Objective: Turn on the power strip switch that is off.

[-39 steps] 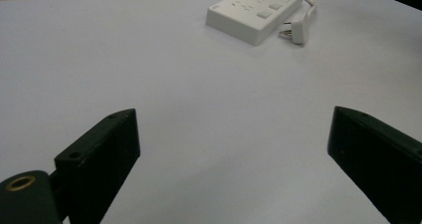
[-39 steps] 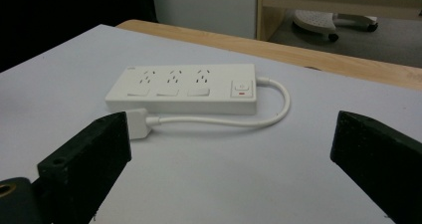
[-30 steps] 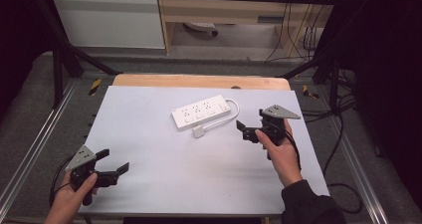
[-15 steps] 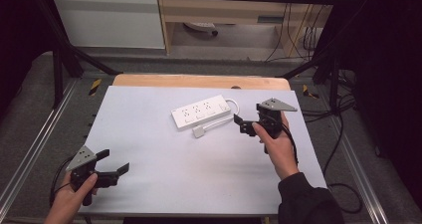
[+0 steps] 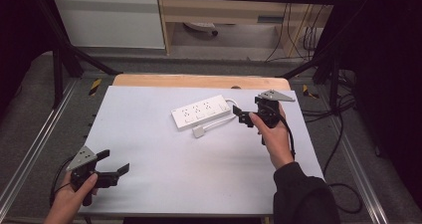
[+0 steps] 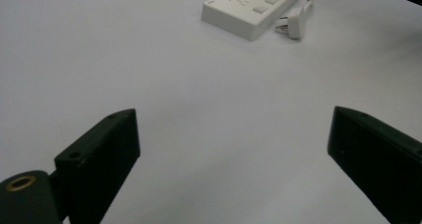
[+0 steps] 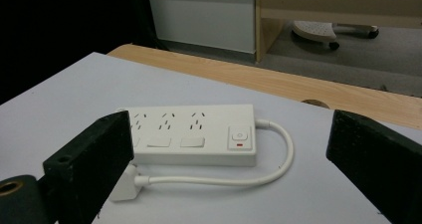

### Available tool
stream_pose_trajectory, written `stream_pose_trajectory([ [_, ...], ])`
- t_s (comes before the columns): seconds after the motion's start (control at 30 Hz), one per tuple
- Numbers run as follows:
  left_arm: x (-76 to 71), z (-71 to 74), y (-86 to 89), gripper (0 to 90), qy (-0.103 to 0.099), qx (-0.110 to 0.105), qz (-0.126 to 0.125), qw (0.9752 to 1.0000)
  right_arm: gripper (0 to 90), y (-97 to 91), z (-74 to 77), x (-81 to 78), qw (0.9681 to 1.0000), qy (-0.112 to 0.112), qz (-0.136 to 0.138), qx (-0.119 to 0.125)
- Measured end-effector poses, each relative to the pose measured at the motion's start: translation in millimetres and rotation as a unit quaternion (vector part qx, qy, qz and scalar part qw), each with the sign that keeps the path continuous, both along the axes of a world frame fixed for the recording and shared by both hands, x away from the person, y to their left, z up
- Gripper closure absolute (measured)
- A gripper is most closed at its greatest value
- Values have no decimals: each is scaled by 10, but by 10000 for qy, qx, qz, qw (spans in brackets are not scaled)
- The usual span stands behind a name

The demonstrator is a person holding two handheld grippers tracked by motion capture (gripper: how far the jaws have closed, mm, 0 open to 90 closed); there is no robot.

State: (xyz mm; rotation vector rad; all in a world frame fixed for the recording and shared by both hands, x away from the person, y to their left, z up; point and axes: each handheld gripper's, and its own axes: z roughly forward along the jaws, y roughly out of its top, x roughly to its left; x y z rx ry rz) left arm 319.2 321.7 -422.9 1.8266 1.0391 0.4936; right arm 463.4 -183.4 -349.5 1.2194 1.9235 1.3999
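A white power strip (image 5: 201,112) lies at the middle back of the white table (image 5: 199,179). Its short white cable (image 5: 233,106) loops from the right end round to a flat white plug (image 5: 200,131) in front of it. My right gripper (image 5: 241,116) is open, just right of the strip, jaws facing the switch end. In the right gripper view, the strip (image 7: 191,134), cable (image 7: 278,170) and plug (image 7: 124,185) lie ahead between the spread jaws of the right gripper (image 7: 231,124). My left gripper (image 5: 113,162) is open and empty at the near left corner. From there the strip (image 6: 251,10) and plug (image 6: 293,25) look far off.
A bare wooden strip (image 5: 199,80) runs along the table's far edge. Beyond it stand a white cabinet (image 5: 109,20) and a wooden shelf unit (image 5: 239,10) on the floor. Metal rails (image 5: 30,154) flank the table, and cables (image 5: 343,109) hang at the right.
My right gripper has moved away from the person and slightly left, closer to the strip's cable end. The left gripper has barely shifted.
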Motion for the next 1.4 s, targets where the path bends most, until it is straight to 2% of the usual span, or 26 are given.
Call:
stream_pose_trajectory([
  [0.37,2,-4,2,65,14,17,-25,10000,62,81,-50,229,9999,147,-45,4],
  [0.53,4,-7,4,64,27,6,-13,10000,63,101,-63,307,9997,199,-80,103],
  [0.83,3,-8,1,63,33,53,-20,10000,87,164,-99,403,9996,261,-76,78],
  [1.0,6,-10,-10,63,74,12,-67,9999,124,201,-144,449,9993,296,-77,200],
  [1.2,4,-8,-5,63,60,48,-47,10000,124,274,-203,522,9992,347,-106,169],
  [1.4,7,-10,-19,63,79,-16,-80,9999,114,311,-237,565,9990,390,-158,155],
])
